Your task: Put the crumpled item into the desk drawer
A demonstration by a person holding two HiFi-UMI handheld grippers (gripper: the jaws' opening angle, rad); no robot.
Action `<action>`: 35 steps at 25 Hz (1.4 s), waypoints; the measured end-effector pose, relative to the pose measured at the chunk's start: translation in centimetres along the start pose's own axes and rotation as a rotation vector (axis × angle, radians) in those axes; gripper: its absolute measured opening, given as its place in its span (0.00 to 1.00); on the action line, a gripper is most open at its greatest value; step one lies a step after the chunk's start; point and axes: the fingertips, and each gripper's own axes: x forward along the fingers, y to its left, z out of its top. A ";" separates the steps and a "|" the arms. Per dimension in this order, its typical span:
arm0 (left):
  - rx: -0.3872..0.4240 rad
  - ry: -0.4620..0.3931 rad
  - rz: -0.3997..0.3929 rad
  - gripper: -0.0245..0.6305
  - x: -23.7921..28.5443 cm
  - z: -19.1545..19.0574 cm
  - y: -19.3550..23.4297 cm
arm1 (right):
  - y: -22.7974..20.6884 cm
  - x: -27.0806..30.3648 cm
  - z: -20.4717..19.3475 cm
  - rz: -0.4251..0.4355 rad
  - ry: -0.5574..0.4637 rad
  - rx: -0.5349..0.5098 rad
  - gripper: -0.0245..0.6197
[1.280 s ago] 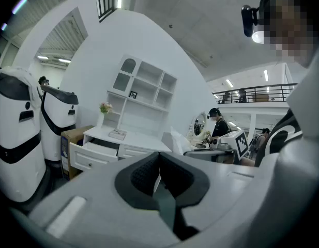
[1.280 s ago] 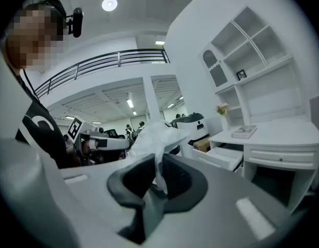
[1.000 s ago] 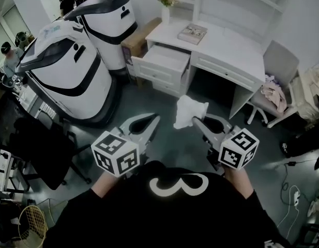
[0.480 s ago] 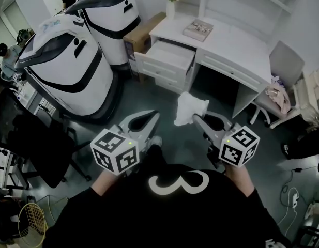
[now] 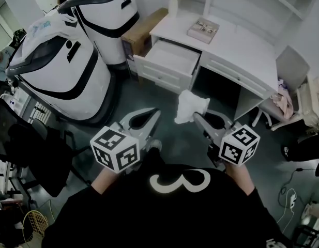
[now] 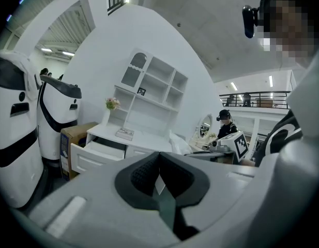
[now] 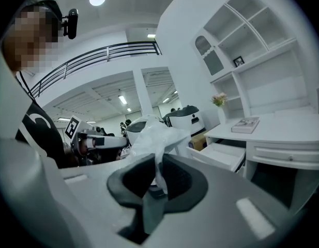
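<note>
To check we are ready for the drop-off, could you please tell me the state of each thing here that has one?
left gripper: shut, empty.
right gripper: shut on crumpled white plastic item.
crumpled white plastic item: held in the air, not in a drawer.
white left desk drawer: open, looks empty.
wide white middle desk drawer: closed.

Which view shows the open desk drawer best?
The head view: it looks down into the drawer, so its whole inside shows. Both gripper views catch it small and from a low side angle, mostly its front and rim, with the inside largely hidden.
</note>
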 end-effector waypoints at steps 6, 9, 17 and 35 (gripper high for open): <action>-0.032 0.044 -0.018 0.05 4.4 2.2 7.4 | -4.6 6.6 1.6 -0.033 0.026 0.053 0.10; -0.049 0.072 -0.029 0.05 6.7 3.1 11.1 | -6.7 9.9 2.5 -0.047 0.040 0.079 0.10; -0.061 0.136 -0.068 0.05 12.2 5.4 20.1 | -11.9 18.8 4.9 -0.078 0.066 0.123 0.10; -0.091 0.168 -0.104 0.05 18.4 6.2 28.7 | -18.7 24.7 5.8 -0.200 0.095 0.115 0.10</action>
